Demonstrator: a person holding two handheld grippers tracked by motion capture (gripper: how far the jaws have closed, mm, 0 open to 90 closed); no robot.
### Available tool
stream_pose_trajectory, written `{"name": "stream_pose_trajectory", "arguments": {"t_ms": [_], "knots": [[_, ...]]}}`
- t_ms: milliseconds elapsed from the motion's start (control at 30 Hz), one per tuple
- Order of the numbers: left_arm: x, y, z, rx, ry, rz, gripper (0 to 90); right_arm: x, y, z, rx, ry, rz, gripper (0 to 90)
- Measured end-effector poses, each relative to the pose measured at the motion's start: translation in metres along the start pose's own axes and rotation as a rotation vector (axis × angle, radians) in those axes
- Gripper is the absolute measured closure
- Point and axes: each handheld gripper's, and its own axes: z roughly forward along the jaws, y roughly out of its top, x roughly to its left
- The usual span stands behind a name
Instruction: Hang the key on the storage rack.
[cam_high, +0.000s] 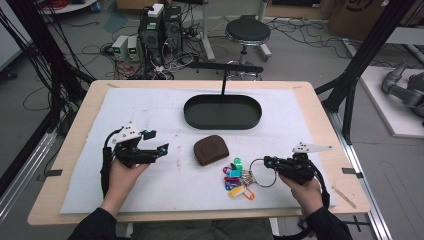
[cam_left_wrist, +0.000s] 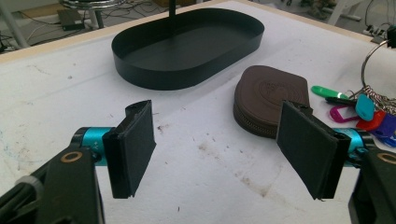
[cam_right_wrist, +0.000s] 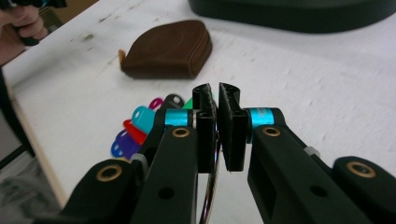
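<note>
High view: my right gripper (cam_high: 268, 161), jaws nearly closed, pinches the key ring (cam_high: 263, 172); I judge a slow lift toward the tray (cam_high: 222, 120) stops tags (cam_high: 239, 181) swinging.

The tray (cam_high: 222, 111) is set at the back of the tabletop (cam_high: 310, 97); the pouch (cam_high: 211, 149) is placed before it, and the key bunch (cam_high: 238, 179) is laid right of the pouch, nearer the front edge.

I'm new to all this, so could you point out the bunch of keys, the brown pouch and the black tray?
bunch of keys (cam_high: 239, 180), high view, on the coloured tags.
brown pouch (cam_high: 210, 149), high view, middle of its top.
black tray (cam_left_wrist: 140, 74), left gripper view, near wall.
</note>
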Motion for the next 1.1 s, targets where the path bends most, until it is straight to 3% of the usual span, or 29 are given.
{"name": "stream_pose_trajectory", "arguments": {"t_ms": [167,300,500,600,1100], "knots": [[0.0,0.0,0.0,0.001,0.0,0.004,27.9,0.001,-0.001,-0.002,-0.002,-0.003,-0.008,87.0],[0.0,0.0,-0.001,-0.001,0.001,0.004,27.9,0.006,0.008,-0.01,-0.038,-0.021,-0.068,87.6],[0.0,0.0,-0.001,-0.002,0.0,0.0,27.9,0.008,0.022,-0.019,-0.08,-0.039,-0.117,87.7],[0.0,0.0,-0.001,-0.001,-0.001,0.002,27.9,0.007,0.037,-0.025,-0.111,-0.05,-0.163,87.8],[0.001,-0.002,-0.007,-0.009,0.002,0.005,27.9,0.008,0.1,-0.033,-0.176,-0.058,-0.279,87.9]]}}
